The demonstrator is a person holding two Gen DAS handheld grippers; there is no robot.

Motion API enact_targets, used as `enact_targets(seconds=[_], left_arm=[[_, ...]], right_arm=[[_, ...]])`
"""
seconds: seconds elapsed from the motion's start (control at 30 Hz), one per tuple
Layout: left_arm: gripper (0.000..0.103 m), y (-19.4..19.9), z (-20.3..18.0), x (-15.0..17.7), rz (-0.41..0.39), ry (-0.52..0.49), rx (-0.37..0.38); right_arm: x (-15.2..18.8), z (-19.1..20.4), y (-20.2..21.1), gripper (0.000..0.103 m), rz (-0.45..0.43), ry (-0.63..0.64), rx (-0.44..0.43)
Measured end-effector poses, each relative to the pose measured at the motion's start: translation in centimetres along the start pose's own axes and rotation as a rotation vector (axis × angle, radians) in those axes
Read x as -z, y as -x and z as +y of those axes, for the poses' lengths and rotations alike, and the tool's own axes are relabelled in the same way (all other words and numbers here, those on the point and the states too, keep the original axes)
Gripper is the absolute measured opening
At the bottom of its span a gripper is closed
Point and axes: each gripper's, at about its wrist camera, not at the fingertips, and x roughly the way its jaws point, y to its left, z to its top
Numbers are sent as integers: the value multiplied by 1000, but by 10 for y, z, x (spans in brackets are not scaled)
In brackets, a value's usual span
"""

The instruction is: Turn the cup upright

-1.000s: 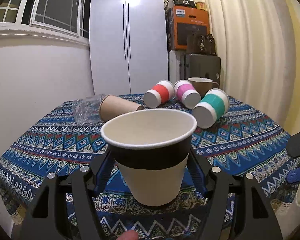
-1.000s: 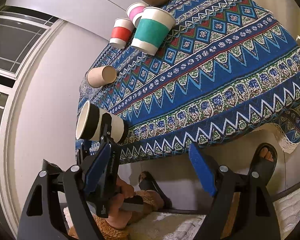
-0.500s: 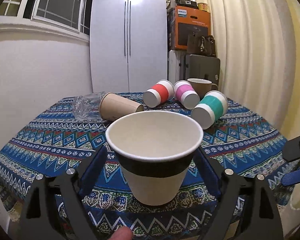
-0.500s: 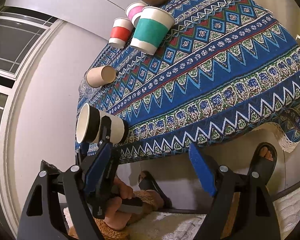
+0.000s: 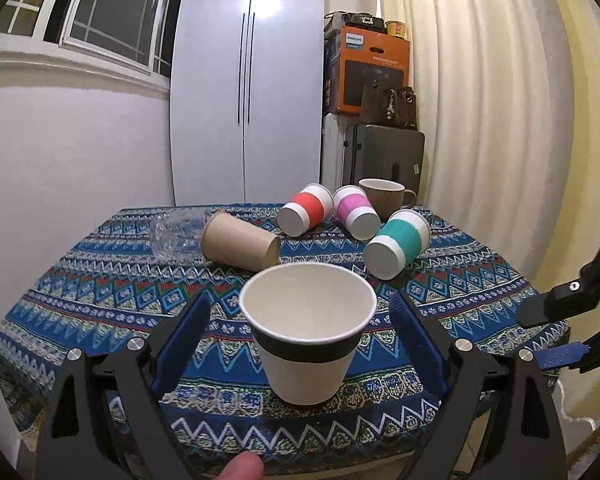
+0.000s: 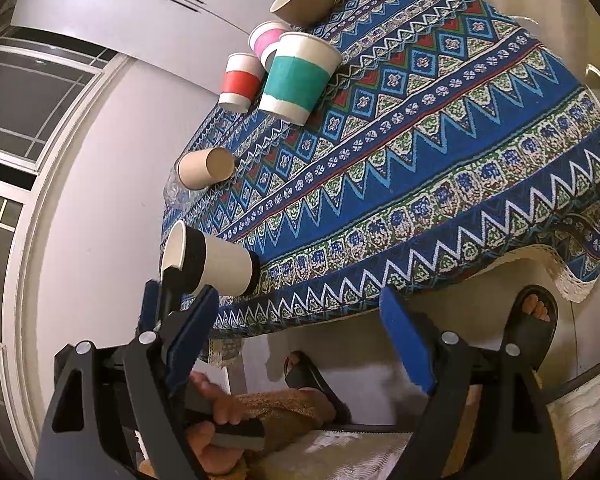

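White paper cup with black band (image 5: 307,332): upright, mouth up, base flat on the patterned cloth near the front edge of the bench (image 5: 480,280). Empty inside as far as visible.

Left hand-held gripper (image 5: 300,332): released, blue pads spread wide on either side of the cup, clear gap to the wall on both sides, no contact. Confirmed from the right wrist view, where the cup (image 6: 210,258) stands at the cloth's edge with the left gripper's pads (image 6: 192,320) apart from it.

Right hand-held gripper (image 6: 296,344): spread open, nothing between the pads, positioned off the bench edge and aimed across the cloth (image 6: 440,152). Partly visible at the right margin of the left wrist view (image 5: 560,320).

Remaining cups, all farther back on the bench:
- Brown paper cup (image 5: 240,242), lying on its side, just beside a clear plastic cup (image 5: 174,234), also lying down.
- Red-banded cup (image 5: 306,215) and pink-banded cup (image 5: 357,217), tipped over, bases toward the camera.
- Teal-banded cup (image 5: 397,243), tipped over, nearest of the coloured group.
- Brown mug (image 5: 384,196), upright, behind the pink-banded cup.
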Motion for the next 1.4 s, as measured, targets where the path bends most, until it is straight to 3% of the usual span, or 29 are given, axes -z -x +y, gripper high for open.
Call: enact_targets(seconds=[0.2,0.5,0.87,1.17,1.4], left_arm=[[89,34,8,-18,9,-16,69],[89,92,41,-51,92,-30,214],[89,128,69,-31,133,-42,256],[89,114,89,-21,181,33,241],[89,113,98,-18,221,61,229]], right_arm=[[3,4,14,83,-58,17,-18],[48,74,47,83,-191,379,-18],[102,113,34,86,-216,657,127],[105,109,28,86,-260,696,132],[105,111,27,89,-241,697,116]])
